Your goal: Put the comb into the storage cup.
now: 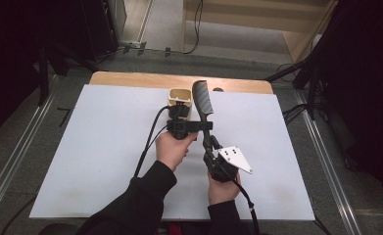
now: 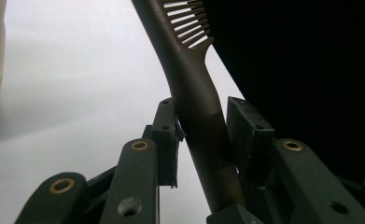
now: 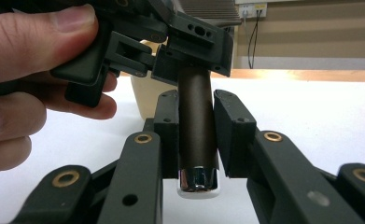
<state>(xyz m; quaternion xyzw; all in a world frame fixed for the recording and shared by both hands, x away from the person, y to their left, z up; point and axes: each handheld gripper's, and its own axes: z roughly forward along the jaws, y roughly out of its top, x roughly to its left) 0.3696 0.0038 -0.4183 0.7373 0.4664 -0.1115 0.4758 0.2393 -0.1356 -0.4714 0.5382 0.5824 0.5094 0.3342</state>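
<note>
Comb (image 1: pixel 202 100) clamped in both grippers' jaws above white-covered table (image 1: pixel 101 147), wood edge behind, dim room around.

1 comb (image 1: pixel 202 100), 1 cup (image 1: pixel 179 96)

Dark comb (image 1: pixel 202 100) — upright, teeth left — above table.

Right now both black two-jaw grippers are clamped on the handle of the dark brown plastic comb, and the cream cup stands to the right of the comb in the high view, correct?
Not quite. Both grippers, left and right, do clamp the dark brown plastic comb, but the high view shows the cream cup to its left.
</note>
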